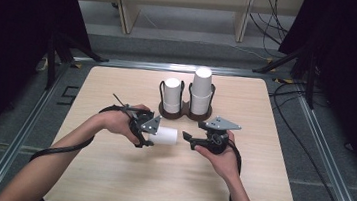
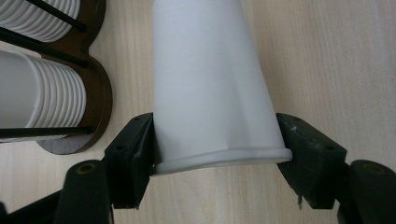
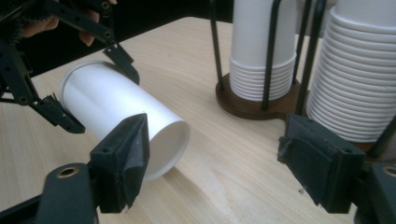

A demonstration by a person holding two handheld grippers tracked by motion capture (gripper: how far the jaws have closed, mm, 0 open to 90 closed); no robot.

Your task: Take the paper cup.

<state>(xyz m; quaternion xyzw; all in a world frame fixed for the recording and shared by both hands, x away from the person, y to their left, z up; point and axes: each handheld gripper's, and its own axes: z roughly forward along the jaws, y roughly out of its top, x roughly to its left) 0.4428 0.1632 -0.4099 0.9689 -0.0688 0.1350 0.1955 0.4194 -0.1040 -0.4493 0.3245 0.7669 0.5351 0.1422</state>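
The jaws of the left gripper (image 1: pixel 150 137) are clamped on a white paper cup (image 1: pixel 165 136), one pad on each side of the wall just behind the rolled rim; in the left gripper view the cup (image 2: pixel 210 84) runs straight away from the camera, rim nearest, and its wall is slightly dented where the left pad presses in. The cup is held on its side, low over the worktop (image 1: pixel 108 178), with its closed base pointing toward the other gripper. I cannot tell whether it touches the wood.

The jaws of the right gripper (image 1: pixel 188 139) stand partly open and hold nothing. In the right gripper view the cup (image 3: pixel 121 116) lies ahead of them and to the left, its base end near the left jaw but apart from it, while the left gripper (image 3: pixel 88 88) grips the far, rim end.

Both grippers face each other near the middle of the worktop, each in a person's hand, with forearms coming in from the near edge and a cable trailing from each.

Farther back stands a dark wooden cup holder (image 1: pixel 185 112) with thin black upright rods. It carries two stacks of white cups, the left stack (image 1: pixel 171 94) shorter and the right stack (image 1: pixel 201 90) taller.
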